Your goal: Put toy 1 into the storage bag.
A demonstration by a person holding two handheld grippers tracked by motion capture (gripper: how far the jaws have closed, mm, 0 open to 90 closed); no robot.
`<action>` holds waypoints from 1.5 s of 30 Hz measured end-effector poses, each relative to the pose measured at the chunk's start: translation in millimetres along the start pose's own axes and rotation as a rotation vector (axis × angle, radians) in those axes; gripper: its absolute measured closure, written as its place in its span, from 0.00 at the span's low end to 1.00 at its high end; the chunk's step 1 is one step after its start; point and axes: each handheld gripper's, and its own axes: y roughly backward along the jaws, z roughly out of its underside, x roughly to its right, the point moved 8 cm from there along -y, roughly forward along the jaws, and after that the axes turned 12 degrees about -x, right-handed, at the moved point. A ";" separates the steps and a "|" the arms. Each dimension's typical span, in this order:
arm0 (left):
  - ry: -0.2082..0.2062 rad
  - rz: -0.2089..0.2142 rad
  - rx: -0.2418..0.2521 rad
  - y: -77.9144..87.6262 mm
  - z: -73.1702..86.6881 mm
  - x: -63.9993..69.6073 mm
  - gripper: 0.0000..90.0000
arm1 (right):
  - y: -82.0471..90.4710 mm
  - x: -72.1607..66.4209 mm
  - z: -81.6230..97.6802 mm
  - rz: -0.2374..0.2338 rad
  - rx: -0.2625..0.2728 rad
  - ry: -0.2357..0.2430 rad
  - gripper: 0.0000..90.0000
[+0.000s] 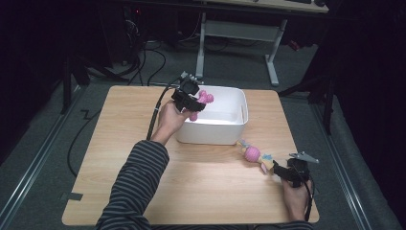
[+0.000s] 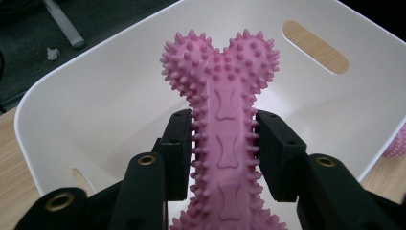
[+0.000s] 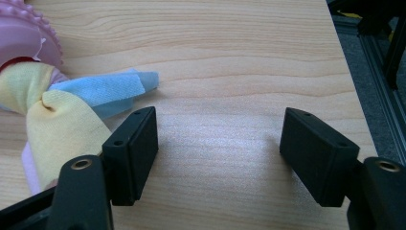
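My left gripper (image 2: 222, 148) is shut on a pink spiky bone toy (image 2: 222, 96), clamped across its narrow shaft and held over the open white bin (image 2: 95, 96). From above, that left gripper (image 1: 192, 105) hangs over the bin's (image 1: 225, 132) left rear corner with the pink bone (image 1: 203, 99) sticking out. My right gripper (image 3: 218, 148) rests low over the wooden table (image 3: 239, 57), jaws wide apart and empty. Just left of its left jaw lies a rope toy (image 3: 52, 115) of yellow, blue and pink cloth with a pink ball. In the high view this rope toy (image 1: 256, 155) lies beside the right gripper (image 1: 282, 172).
The bin stands at the table's (image 1: 143, 191) far middle. The table's right edge (image 3: 354, 86) drops to a dark floor with a metal rail. A desk frame (image 1: 239, 33) and cables stand behind the table. A striped sleeve (image 1: 134, 191) crosses the front left.
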 end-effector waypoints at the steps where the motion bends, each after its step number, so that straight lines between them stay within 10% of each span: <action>1: -0.001 -0.003 -0.001 -0.9 -0.2 -0.1 0.65 | -0.1 -0.1 -0.2 -0.002 0.003 0.000 0.33; 32: -0.030 -0.013 -0.086 -25.4 4.5 6.3 0.63 | 0.0 -0.4 0.0 -0.002 0.000 0.002 0.33; 45: -0.037 -0.027 -0.034 -10.1 4.4 12.0 0.40 | -0.2 -0.7 -0.2 -0.004 -0.001 0.002 0.33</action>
